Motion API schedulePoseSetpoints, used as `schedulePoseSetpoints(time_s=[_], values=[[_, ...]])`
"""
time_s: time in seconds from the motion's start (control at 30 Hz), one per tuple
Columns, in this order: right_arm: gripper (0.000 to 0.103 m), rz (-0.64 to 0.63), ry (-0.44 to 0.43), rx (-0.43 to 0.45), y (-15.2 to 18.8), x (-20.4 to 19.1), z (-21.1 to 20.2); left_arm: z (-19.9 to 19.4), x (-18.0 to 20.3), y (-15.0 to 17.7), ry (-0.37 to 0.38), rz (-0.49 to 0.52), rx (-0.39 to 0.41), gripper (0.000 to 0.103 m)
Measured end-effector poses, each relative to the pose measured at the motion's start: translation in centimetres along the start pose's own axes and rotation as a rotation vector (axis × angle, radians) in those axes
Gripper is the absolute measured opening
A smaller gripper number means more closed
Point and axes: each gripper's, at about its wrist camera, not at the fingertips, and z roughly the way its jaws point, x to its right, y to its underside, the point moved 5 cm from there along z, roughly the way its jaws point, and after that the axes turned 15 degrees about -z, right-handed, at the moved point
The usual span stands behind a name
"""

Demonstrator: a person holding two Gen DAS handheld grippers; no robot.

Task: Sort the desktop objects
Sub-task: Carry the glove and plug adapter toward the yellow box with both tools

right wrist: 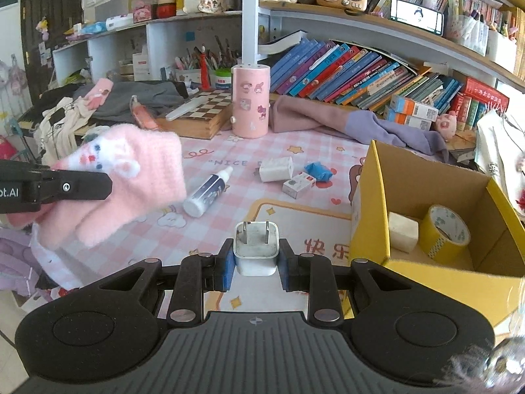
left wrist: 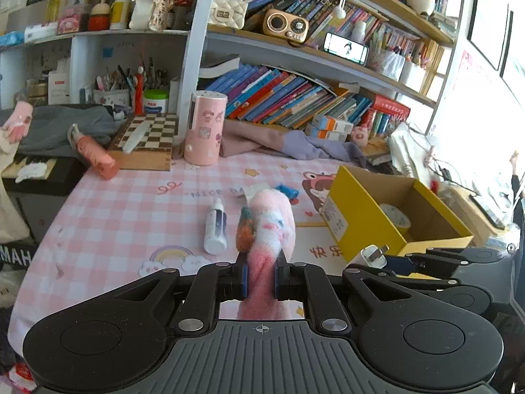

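Observation:
My left gripper is shut on a fluffy pink glove with a small animal face, held above the pink checked desk mat. From the right wrist view the same pink glove hangs at the left in the left gripper's black fingers. My right gripper is shut on a white plug charger, prongs pointing away. That white plug charger also shows at the right of the left wrist view. An open yellow box stands just right of it, holding a roll of yellow tape and a white block.
On the mat lie a white spray bottle, another white charger, a small printed box and a blue lump. A pink cylinder holder, a chessboard box and purple cloth sit behind, under crowded bookshelves.

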Motion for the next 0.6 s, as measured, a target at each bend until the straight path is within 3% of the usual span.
schedulePoseSetpoints(time_s=[0.2, 0.6], values=[[0.024, 0.034, -0.037, -0.043, 1.4, -1.0, -2.2, -2.0, -0.1, 1.5, 0.038, -0.022, -0.004, 0.012], [0.024, 0.080, -0.023, -0.073, 4.2, -3.2, -5.6, -4.2, 0.2, 4.5, 0.088, -0.017, -0.058, 0.012]])
